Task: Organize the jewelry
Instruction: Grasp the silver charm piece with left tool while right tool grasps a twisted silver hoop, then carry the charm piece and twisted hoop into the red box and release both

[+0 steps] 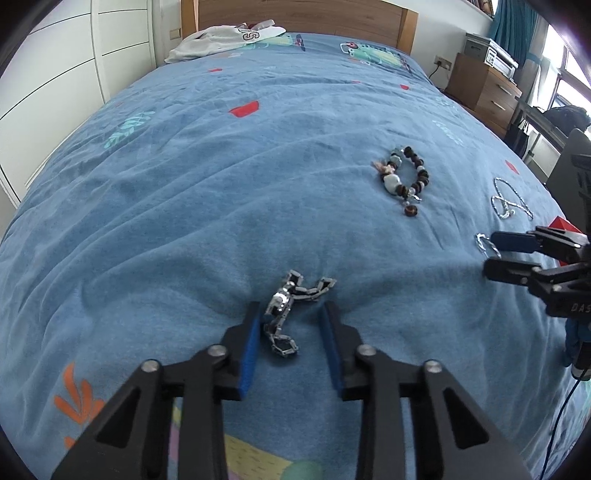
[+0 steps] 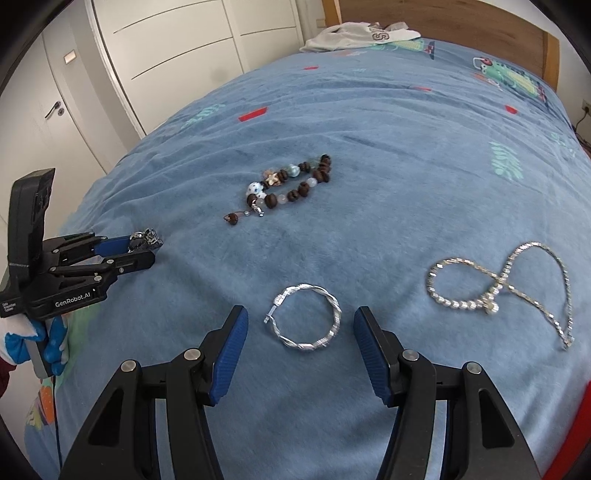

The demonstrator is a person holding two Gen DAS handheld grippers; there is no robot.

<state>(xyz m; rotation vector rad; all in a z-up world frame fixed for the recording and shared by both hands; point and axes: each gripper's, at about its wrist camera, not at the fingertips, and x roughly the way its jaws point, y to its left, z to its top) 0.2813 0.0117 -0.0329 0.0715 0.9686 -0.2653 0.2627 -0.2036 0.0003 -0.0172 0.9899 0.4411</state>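
On a blue patterned bedspread (image 1: 221, 184), two hand-held grippers work over scattered jewelry. The left gripper (image 1: 291, 317) is tipped down over a chunky silver link bracelet (image 1: 286, 314) lying crumpled on the cover: its left blue pad touches the links, while the right pad stands clear of them with a gap, so the jaws are spread around the chain rather than pinching it. In the right wrist view the same bracelet (image 2: 146, 236) shows between the two fingers of that gripper (image 2: 142, 247). The right gripper (image 2: 299, 332) has its jaws spread wide on either side of a twisted silver hoop (image 2: 304, 317), which lies flat on the cover, touched by neither pad. A beaded bracelet (image 2: 291, 184) of brown, pale blue and white beads rests farther up the bed (between the two grippers, well apart from both), and a rhinestone necklace (image 2: 517, 291) lies looped near the hoop, to its right. A white garment (image 1: 225, 38) is heaped by the wooden headboard (image 1: 295, 14); white wardrobe doors (image 2: 166, 55) stand beside the bed.
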